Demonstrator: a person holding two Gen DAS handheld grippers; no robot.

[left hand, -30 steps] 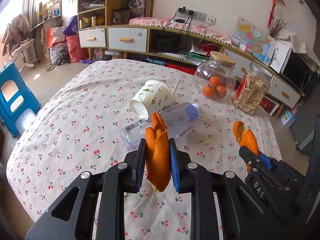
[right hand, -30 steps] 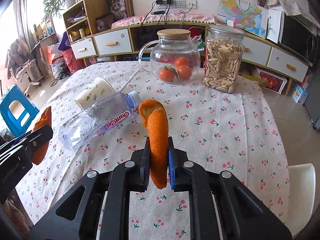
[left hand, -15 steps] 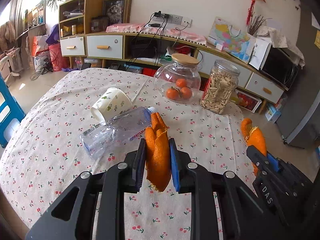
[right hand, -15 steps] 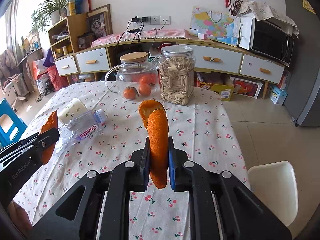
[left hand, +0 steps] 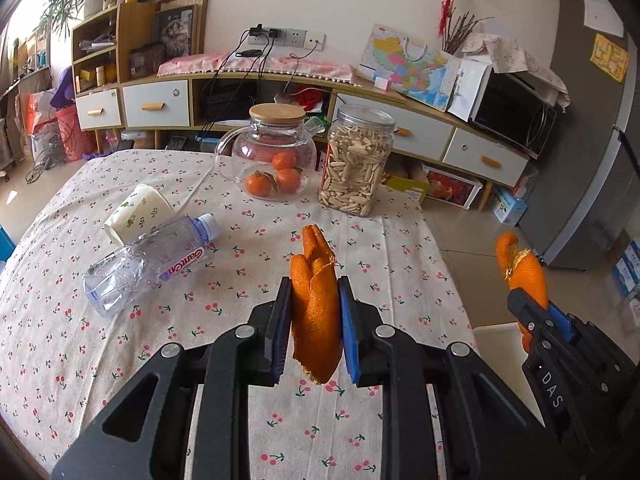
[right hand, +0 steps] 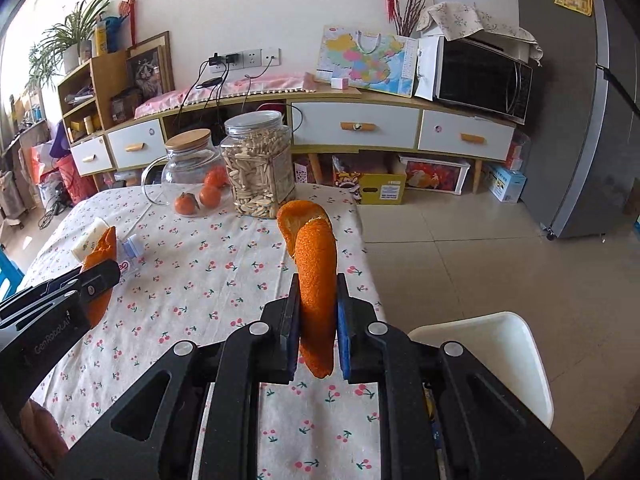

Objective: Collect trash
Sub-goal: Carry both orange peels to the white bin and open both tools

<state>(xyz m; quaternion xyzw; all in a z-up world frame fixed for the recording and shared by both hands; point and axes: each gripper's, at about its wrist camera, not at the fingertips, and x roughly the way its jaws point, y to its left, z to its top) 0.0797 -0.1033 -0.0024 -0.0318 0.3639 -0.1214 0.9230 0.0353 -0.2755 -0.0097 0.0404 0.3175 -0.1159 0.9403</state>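
- Table [left hand: 120, 360]: cloth-covered, cherry print, soft and faintly creased. You are over its near edge; anything dragged across will bunch the fabric.
- Water bottle [left hand: 148, 260]: on its side at 10 o'clock in the left view, clear thin plastic, crumpled, blue cap. Likely very light and springy, and it will roll. Take it across the ribbed middle, not the slick cap.
- Paper cup [left hand: 138, 212]: tipped over just behind the bottle, touching or nearly so. Thin wall, crushes easily; pinch the rim.
- Glass pot [left hand: 272, 160] with oranges and the seed jar [left hand: 356, 168] at 12 o'clock: hard, heavy-looking, breakable. Probably not trash; keep off them.
- Left gripper [left hand: 314, 330]: fingers clamped on an orange peel [left hand: 314, 292], held upright above the cloth. Pebbled skin, limp, curled, ragged at the top.
- Right gripper [right hand: 318, 322]: likewise closed on a second peel [right hand: 316, 272], smoother and curled over at the tip, above the table's right edge by a white chair [right hand: 500, 344].
- Both peels look light, soft and a little oily; your mid-strip grip seems sound.
- No bin shows in either view.
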